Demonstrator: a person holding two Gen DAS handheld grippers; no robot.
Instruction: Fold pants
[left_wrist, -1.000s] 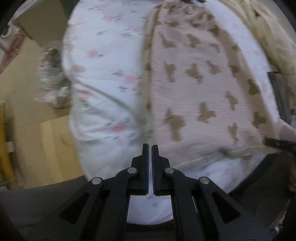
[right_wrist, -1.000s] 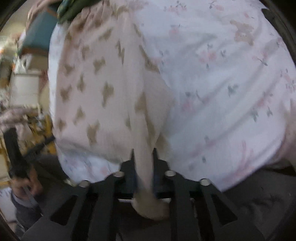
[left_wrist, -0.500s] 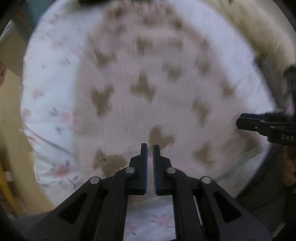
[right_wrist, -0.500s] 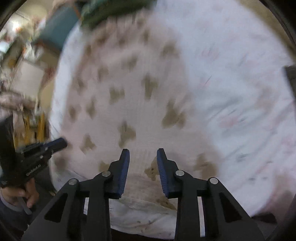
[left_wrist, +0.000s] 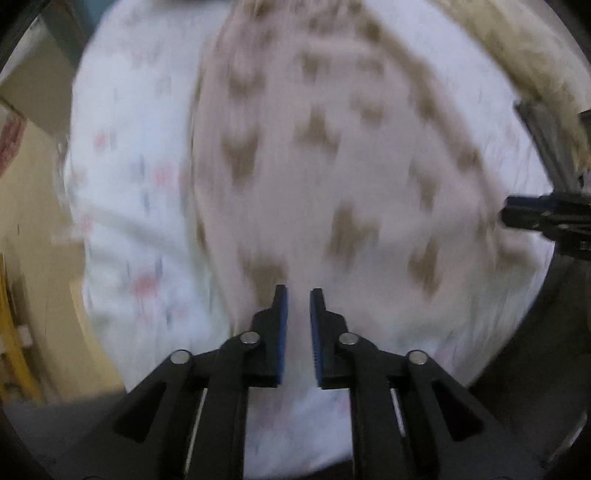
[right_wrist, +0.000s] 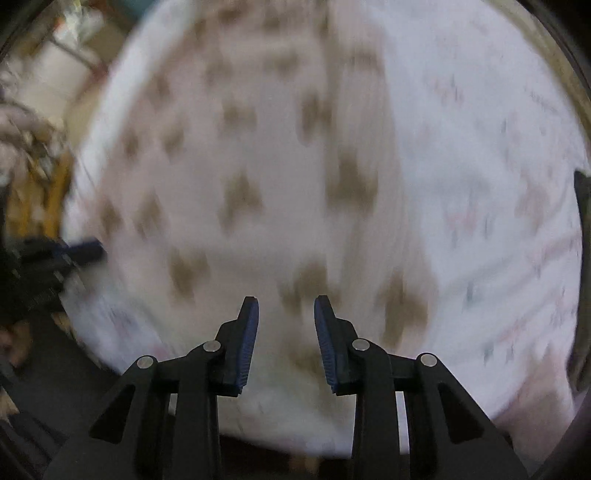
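Observation:
The pink pants with brown butterfly shapes (left_wrist: 332, 166) lie flat on a white floral sheet (left_wrist: 129, 184); both views are motion-blurred. My left gripper (left_wrist: 298, 295) hovers over the near edge of the pants, jaws a little apart and empty. My right gripper (right_wrist: 286, 304) is open and empty over the pants (right_wrist: 258, 184) near their near edge. The right gripper shows at the right edge of the left wrist view (left_wrist: 546, 218). The left gripper shows at the left edge of the right wrist view (right_wrist: 55, 254).
A beige fuzzy blanket (left_wrist: 517, 62) lies along the far right of the sheet. The floor and yellowish furniture (left_wrist: 29, 240) are to the left. Clutter and a white box (right_wrist: 48, 77) stand at the far left. A dark object (right_wrist: 583, 206) is at the right edge.
My right gripper let go of the pants fabric and opened. My left gripper went from shut to slightly open and moved over the pants. The pants now lie spread flat.

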